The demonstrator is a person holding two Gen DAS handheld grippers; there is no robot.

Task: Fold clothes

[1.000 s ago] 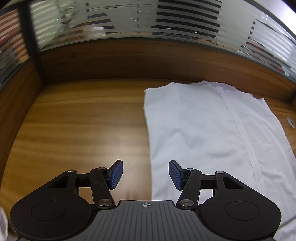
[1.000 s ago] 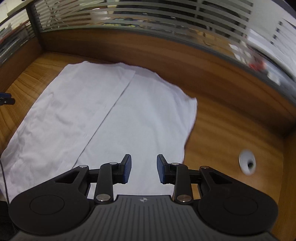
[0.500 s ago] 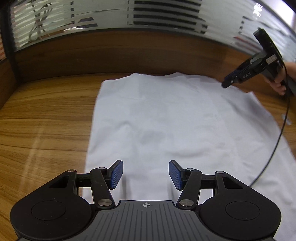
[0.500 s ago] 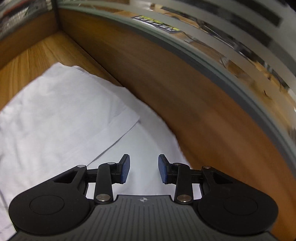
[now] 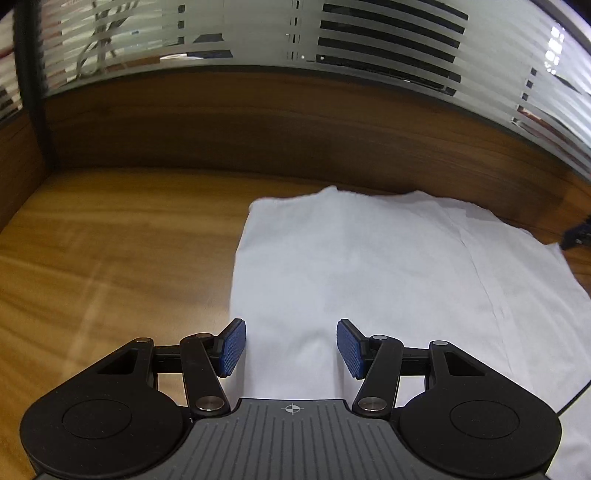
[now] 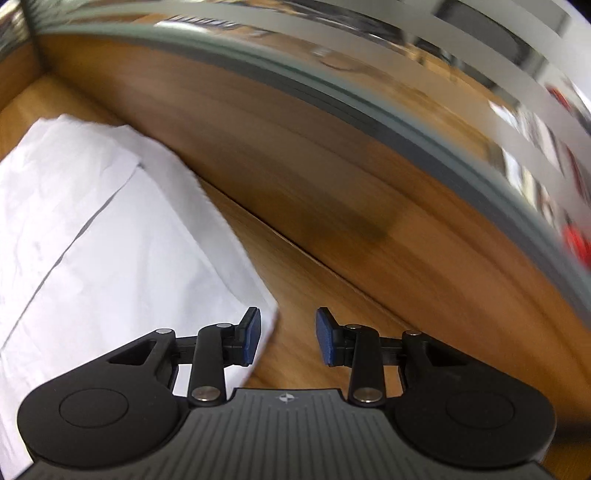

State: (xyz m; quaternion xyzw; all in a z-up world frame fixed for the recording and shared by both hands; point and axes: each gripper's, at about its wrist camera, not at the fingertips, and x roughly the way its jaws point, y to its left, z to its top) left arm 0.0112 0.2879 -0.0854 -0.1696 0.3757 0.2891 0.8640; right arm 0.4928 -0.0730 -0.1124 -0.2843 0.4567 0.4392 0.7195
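Hovering both empty, wide-open: left gripper over white shirt, right gripper nearing shirt corner on bench, likely lining up a fold.

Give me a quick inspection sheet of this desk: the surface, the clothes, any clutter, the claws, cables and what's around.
Surface: wooden desk, bare apart from the garment.
Job's things: white garment spread flat, one panel already folded over along a long crease.
Clutter: nothing seen.
Grippers: left claw open above the garment's near edge; right claw open at its right corner, gripping nothing.
Cables: thin dark cable at the left view's right edge.
Surroundings: wooden partition topped by striped frosted glass.
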